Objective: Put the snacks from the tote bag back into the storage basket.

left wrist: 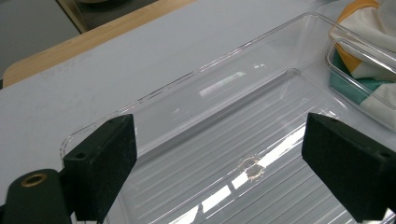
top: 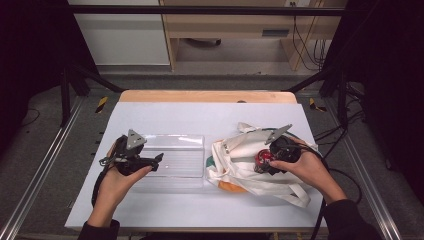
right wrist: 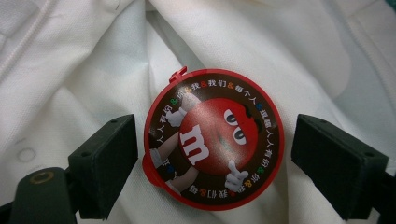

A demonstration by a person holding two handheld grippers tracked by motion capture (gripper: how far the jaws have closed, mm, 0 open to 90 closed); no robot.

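Looks like early days; left hand-held gripper (left wrist: 219,154) hangs released over the empty clear tray (left wrist: 187,79), nothing packed yet; right of the tray, right hand-held gripper (right wrist: 215,158) straddles the red candy tin (right wrist: 212,144) on the white bag (right wrist: 70,70), jaws not clenched; grab and transfer still left.

Far corner of the clear tray (left wrist: 261,56) and white bag (right wrist: 289,42) cut by frame edges.

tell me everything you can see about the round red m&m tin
The round red tin lies flat, lid up, on the white cloth bag. Its glossy lid shows a red candy character with a white "m", ringed by small characters on a brown band, with a small red tab at the rim. The right gripper straddles it, jaws open, not touching.
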